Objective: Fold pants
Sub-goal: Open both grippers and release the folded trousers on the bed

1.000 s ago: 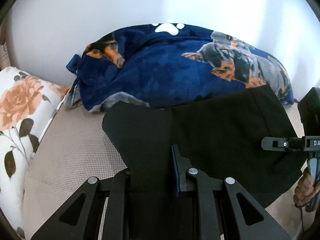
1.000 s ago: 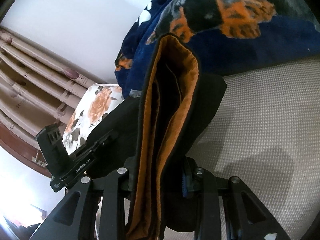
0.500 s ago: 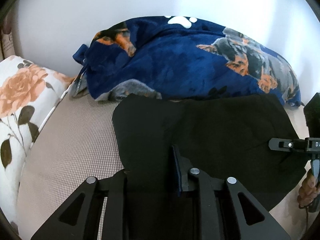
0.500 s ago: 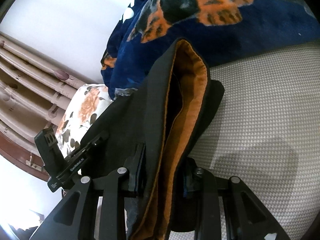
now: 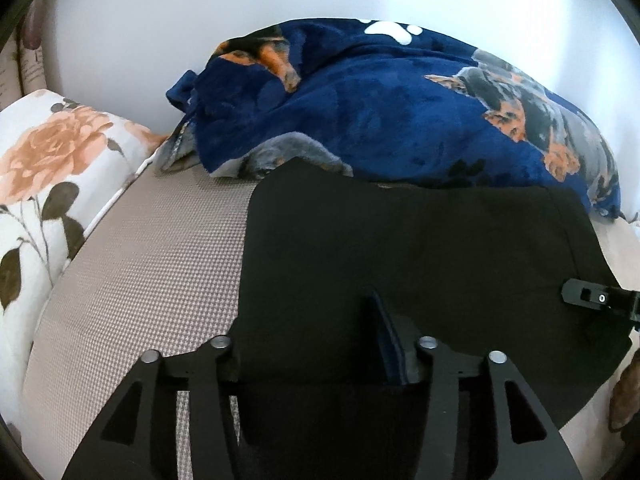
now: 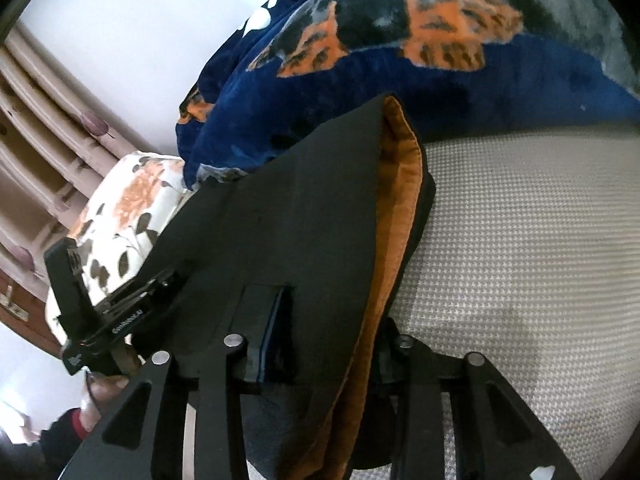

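Here, black pants, orange-lined, folded.

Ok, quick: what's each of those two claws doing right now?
Left gripper: open, jaws just been opening, black pants lying loose between them.
Right gripper: open, jaws just been opening, the pants' folded edge still between them.

Black pants now lie flatter on the bed; far edge has dropped from the dog-print blanket to just in front of it. Left hand-held gripper jaws have just been opening, cloth between them, left finger now off the fabric edge. Right hand-held gripper jaws also opening, orange-lined fold btwn them, leaning lower vs. upright before.
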